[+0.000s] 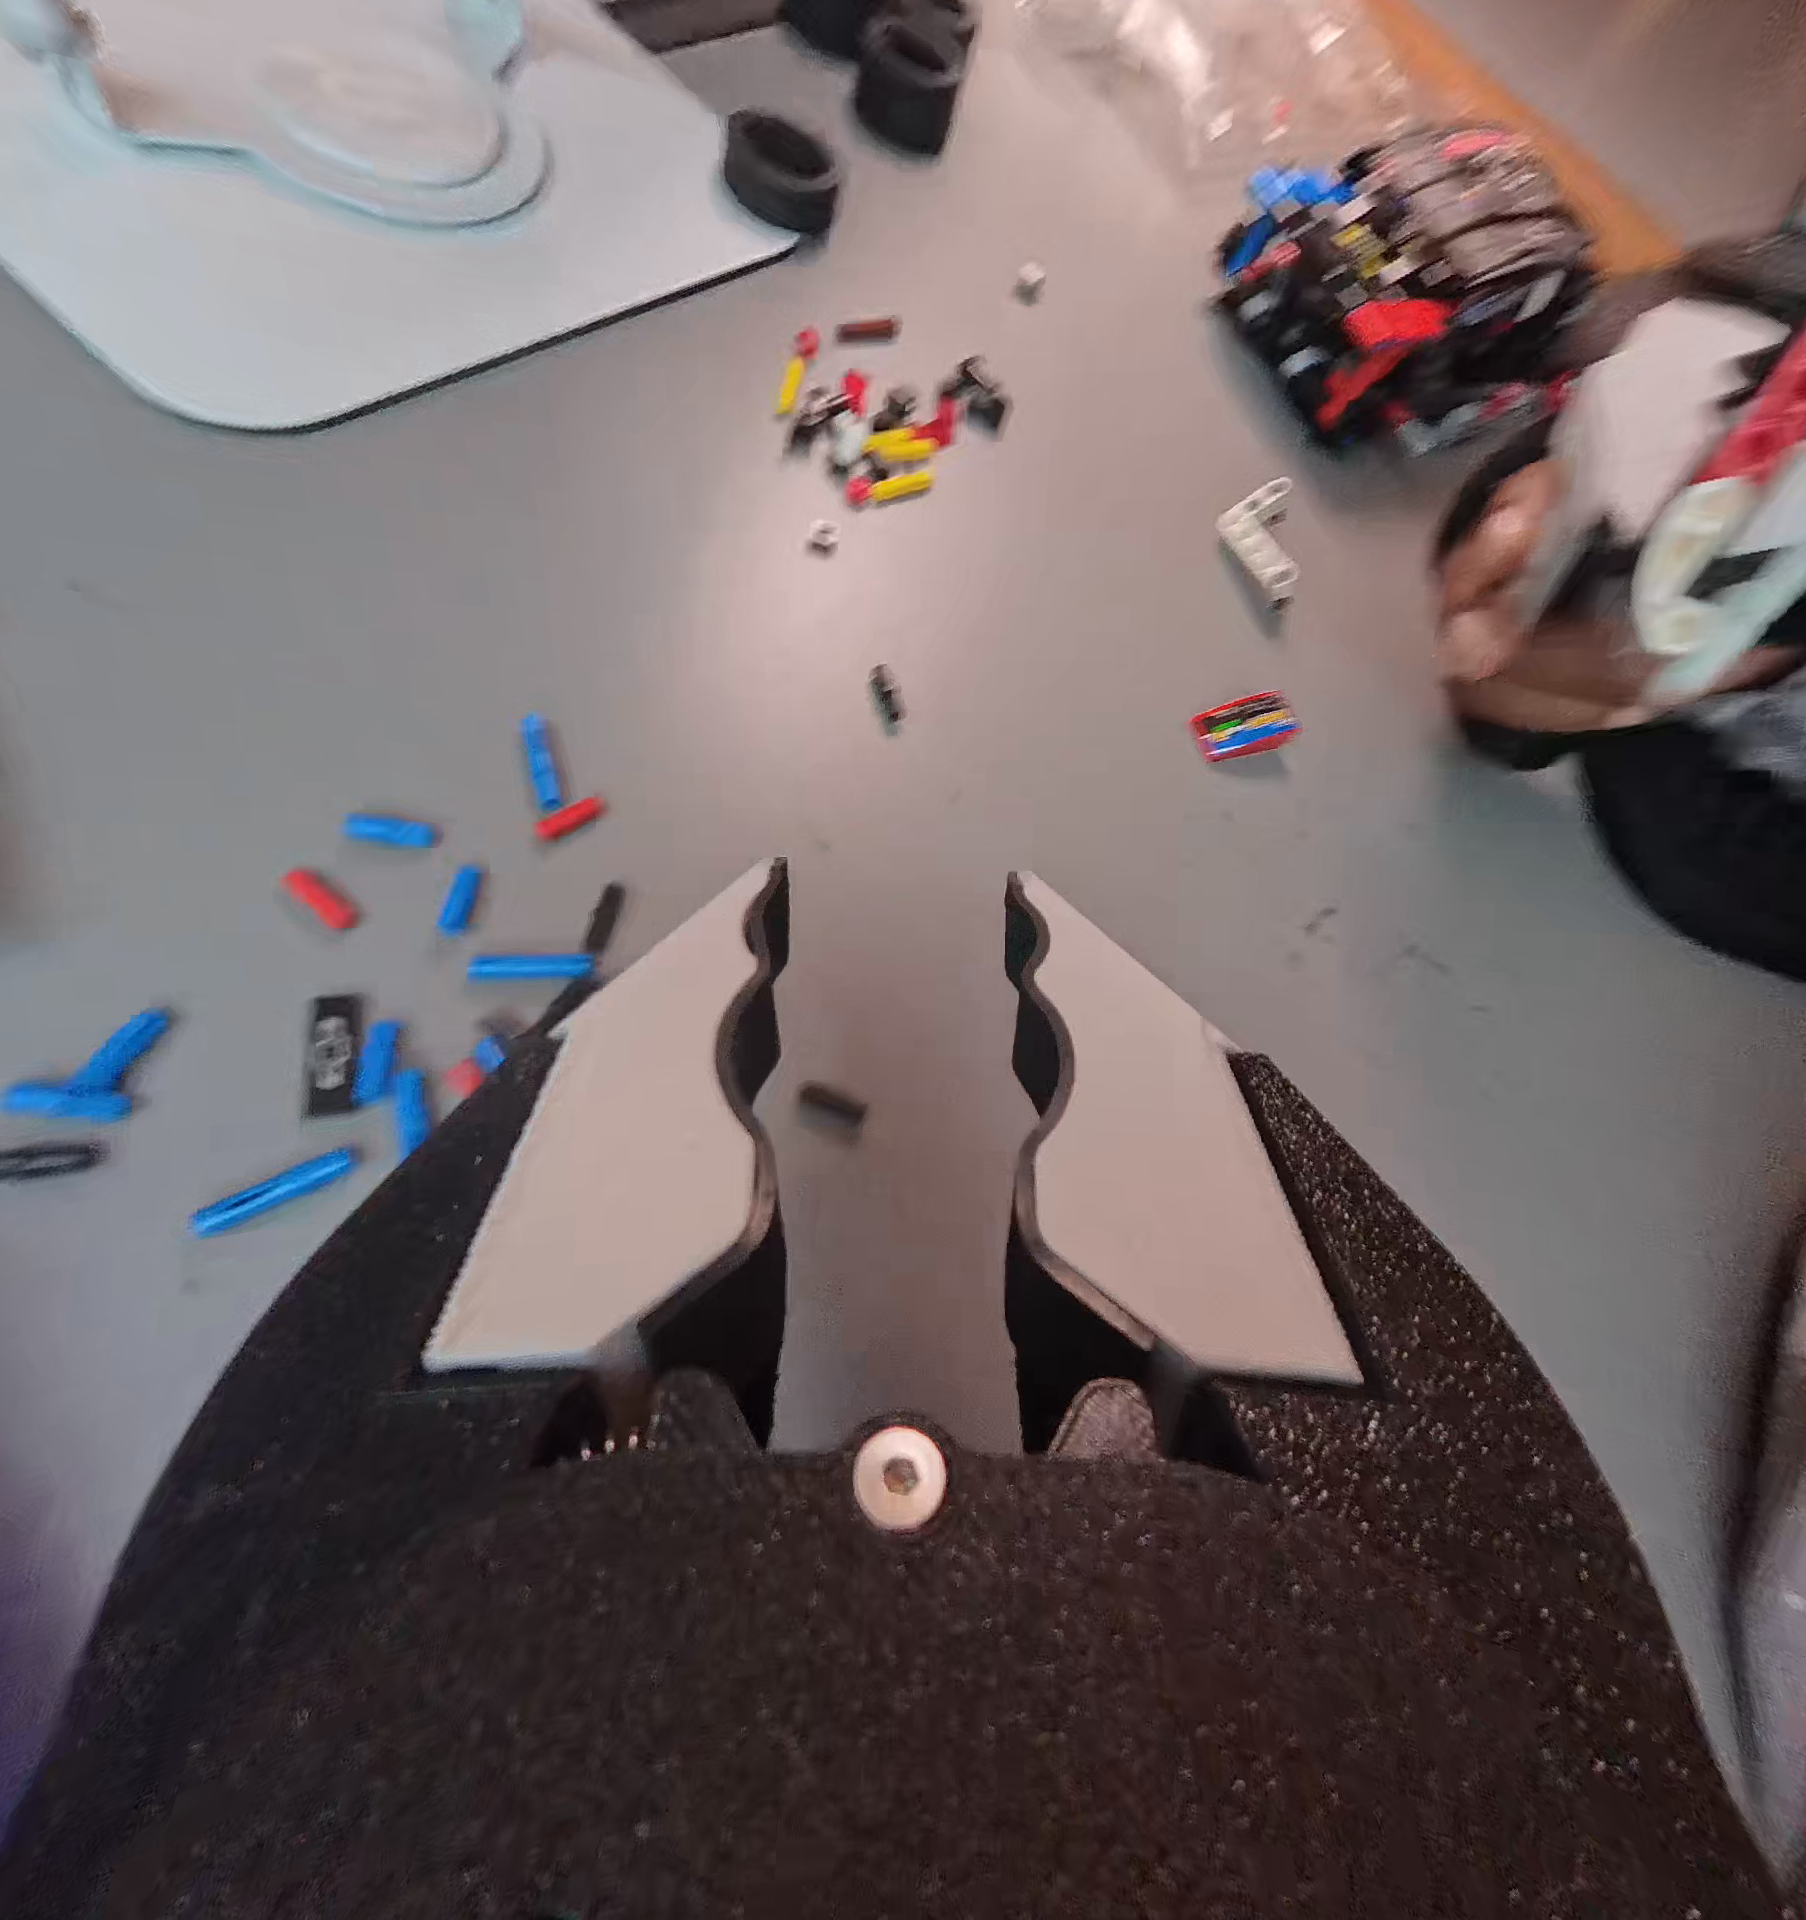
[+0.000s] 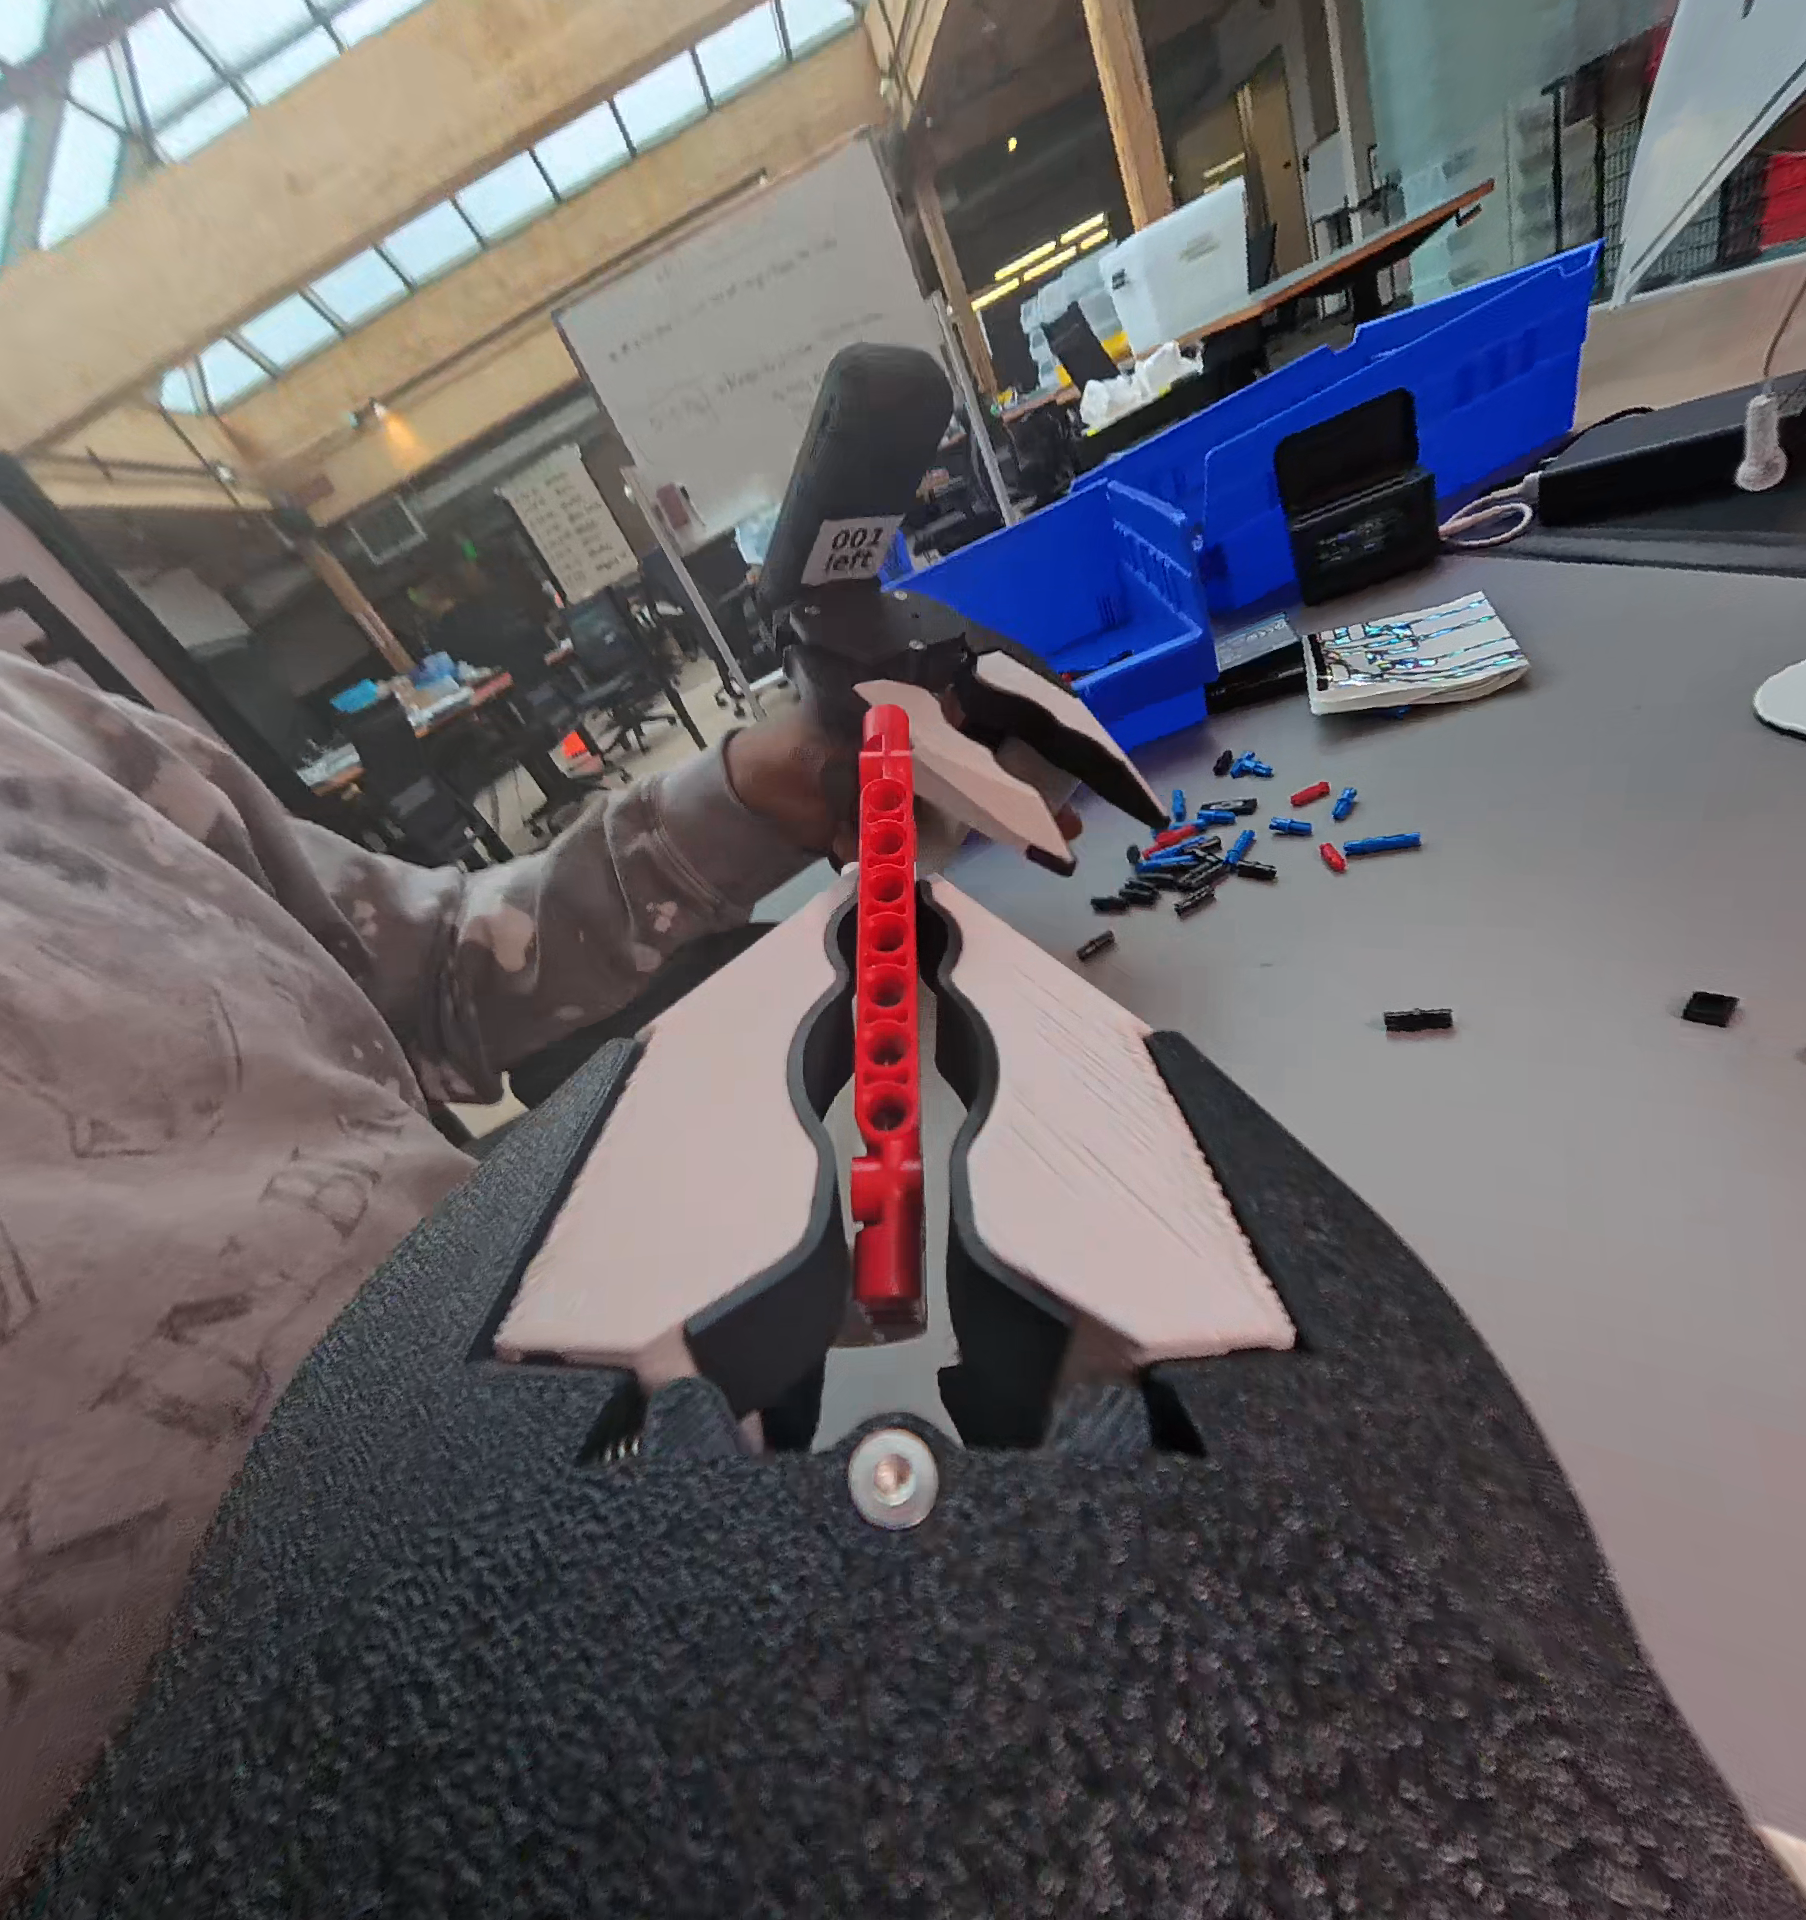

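My left gripper [image 1: 895, 873] is open and empty above the grey table [image 1: 982, 779], with a small black pin [image 1: 832, 1108] on the table between its fingers. Blue and red pins [image 1: 379, 987] lie scattered to its left. My right gripper [image 2: 891, 894] is shut on a long red beam with holes [image 2: 886, 997], held up off the table and standing out past the fingertips. The left gripper also shows in the right wrist view [image 2: 1096, 842], open, tips near a heap of blue, black and red pins [image 2: 1221, 842]. The right gripper with the red beam shows at the left wrist view's right edge [image 1: 1751, 499].
A pile of small yellow, red and black parts [image 1: 883, 416], a part-built black and red model [image 1: 1398, 291], black tyres [image 1: 785, 171], a white angled beam [image 1: 1257, 530] and a pale mat [image 1: 359, 312] lie ahead. Blue bins [image 2: 1294, 520] and a booklet [image 2: 1413, 649] stand on the table's far side.
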